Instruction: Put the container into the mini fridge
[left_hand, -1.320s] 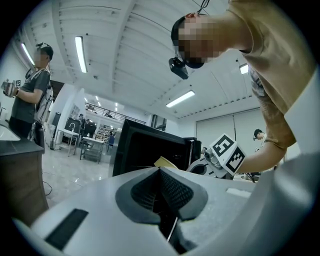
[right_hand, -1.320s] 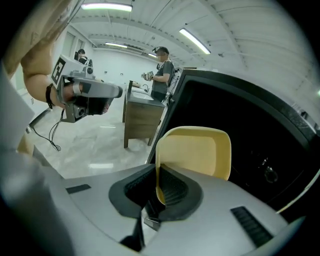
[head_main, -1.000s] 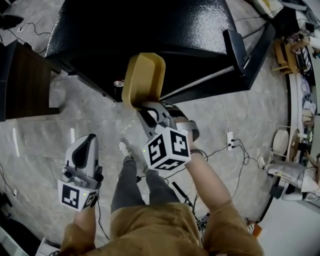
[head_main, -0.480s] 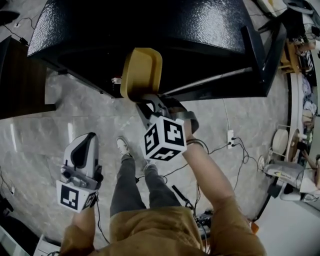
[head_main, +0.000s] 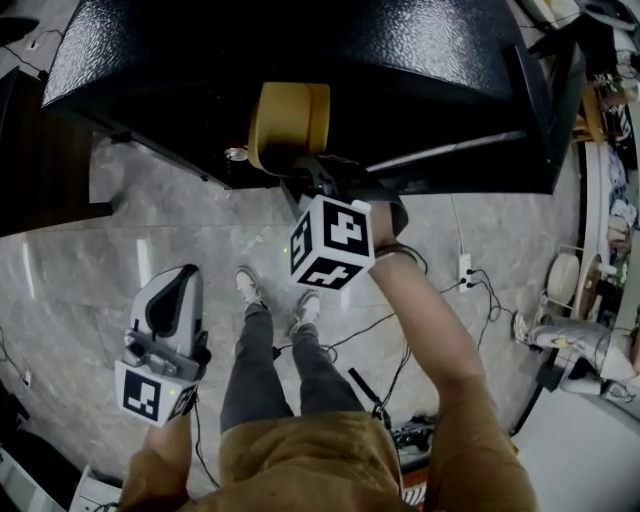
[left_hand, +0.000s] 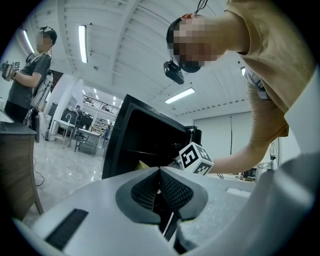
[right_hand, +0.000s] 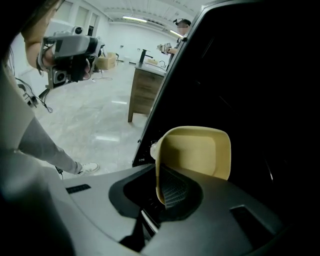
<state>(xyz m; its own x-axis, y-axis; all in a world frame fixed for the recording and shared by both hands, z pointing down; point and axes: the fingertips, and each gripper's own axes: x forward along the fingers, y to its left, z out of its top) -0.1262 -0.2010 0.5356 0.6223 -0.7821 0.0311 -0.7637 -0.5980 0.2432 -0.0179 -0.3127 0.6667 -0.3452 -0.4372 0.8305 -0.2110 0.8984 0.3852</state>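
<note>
A yellow container (head_main: 288, 125) hangs by its rim in my right gripper (head_main: 303, 178), whose jaws are shut on that near edge. It is at the dark open front of the black mini fridge (head_main: 300, 50), its far end just under the fridge's top edge. The right gripper view has the container (right_hand: 197, 150) upright against the black interior, its rim pinched between the pads of the right gripper (right_hand: 159, 192). My left gripper (head_main: 172, 290) hangs low at the left over the floor, shut and holding nothing. In its own view the left gripper (left_hand: 160, 171) faces the fridge (left_hand: 140, 140).
The fridge door (head_main: 540, 110) stands open to the right. A dark wooden cabinet (head_main: 40, 170) is at the left. A power strip and cables (head_main: 463, 270) lie on the marble floor, with clutter (head_main: 570, 290) at the far right. Another person (left_hand: 30, 75) stands in the background.
My right gripper has carried the container up the picture, from in front of the fridge to just under its top edge. The left gripper has hardly shifted.
</note>
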